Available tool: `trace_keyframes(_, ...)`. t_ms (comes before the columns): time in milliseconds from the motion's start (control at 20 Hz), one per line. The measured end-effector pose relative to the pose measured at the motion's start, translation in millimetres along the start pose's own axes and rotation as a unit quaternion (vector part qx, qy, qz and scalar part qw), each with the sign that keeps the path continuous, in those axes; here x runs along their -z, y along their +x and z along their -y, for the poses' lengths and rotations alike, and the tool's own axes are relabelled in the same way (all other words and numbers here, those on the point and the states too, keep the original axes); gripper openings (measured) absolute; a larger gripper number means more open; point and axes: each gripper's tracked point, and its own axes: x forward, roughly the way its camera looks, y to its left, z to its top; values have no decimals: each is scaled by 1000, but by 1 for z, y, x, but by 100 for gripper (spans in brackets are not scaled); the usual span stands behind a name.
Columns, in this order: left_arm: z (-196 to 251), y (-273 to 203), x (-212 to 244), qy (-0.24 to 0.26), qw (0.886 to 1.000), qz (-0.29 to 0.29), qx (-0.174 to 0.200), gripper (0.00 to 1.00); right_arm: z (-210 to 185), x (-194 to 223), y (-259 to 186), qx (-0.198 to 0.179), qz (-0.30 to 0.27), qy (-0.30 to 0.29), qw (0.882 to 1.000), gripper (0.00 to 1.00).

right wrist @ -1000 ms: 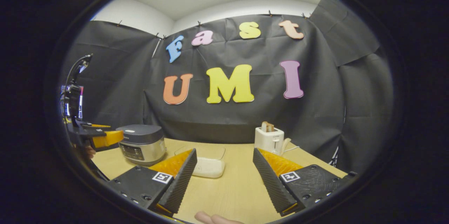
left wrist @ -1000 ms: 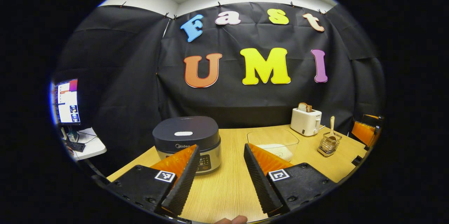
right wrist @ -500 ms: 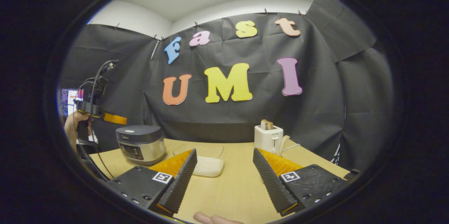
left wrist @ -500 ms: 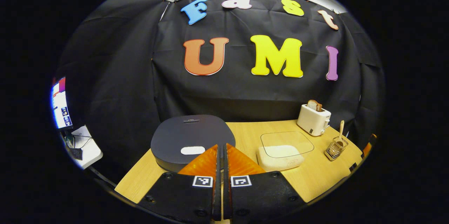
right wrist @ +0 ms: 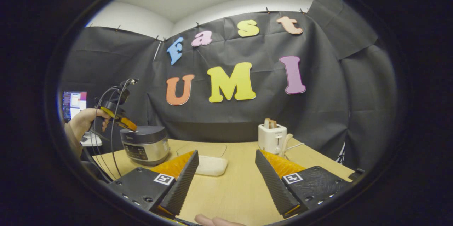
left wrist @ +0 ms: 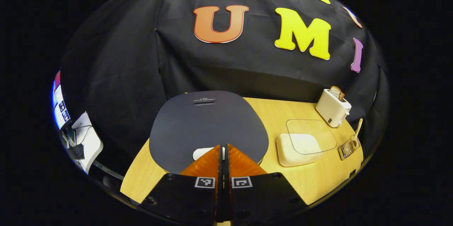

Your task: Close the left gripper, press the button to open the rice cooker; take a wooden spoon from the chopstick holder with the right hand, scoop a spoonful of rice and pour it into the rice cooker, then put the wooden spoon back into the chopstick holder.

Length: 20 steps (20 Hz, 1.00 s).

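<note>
The dark rice cooker point(left wrist: 208, 123) sits with its lid down at the table's left end. My left gripper point(left wrist: 223, 147) is shut and empty, tilted down, its tips right at the white button point(left wrist: 201, 153) on the lid's front. In the right gripper view a hand point(right wrist: 83, 121) holds that left gripper point(right wrist: 131, 127) over the rice cooker point(right wrist: 145, 144). The wooden spoon point(left wrist: 357, 130) stands in the wire chopstick holder point(left wrist: 348, 147) at the far right. A clear box of rice point(left wrist: 300, 143) lies between them. My right gripper point(right wrist: 226, 162) hovers open above the table.
A white toaster point(left wrist: 332, 107) with a slice of bread stands at the back right, also the toaster point(right wrist: 271, 137) ahead of my right gripper. The rice box point(right wrist: 210, 164) lies beyond my right gripper's left finger. A monitor point(right wrist: 74, 101) glows beyond the table's left end.
My left gripper shut a second ago, then moved forward and tipped down onto the cooker's lid. The right gripper has stayed open and almost still.
</note>
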Motion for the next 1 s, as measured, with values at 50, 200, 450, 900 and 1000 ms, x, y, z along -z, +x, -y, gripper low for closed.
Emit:
trace_keyframes(50,-1,0,4,-2,1000,-8,-3,3,1,2,0,-1,-1,3,1000,92)
trace_keyframes(200,2,-1,9,44,999,-11,-18,3,2,2,-1,-2,-2,6,1000,92)
trace_keyframes(450,-1,1,8,36,998,-10,-40,3,1,6,-5,-8,-5,16,1000,95)
trace_keyframes(900,0,-21,-10,-18,1000,20,-1,3,-7,-13,-19,-12,11,5,1000,92)
trace_keyframes(1000,-9,-43,-35,-9,997,72,-19,3,-4,-17,-21,-4,17,-4,1000,95)
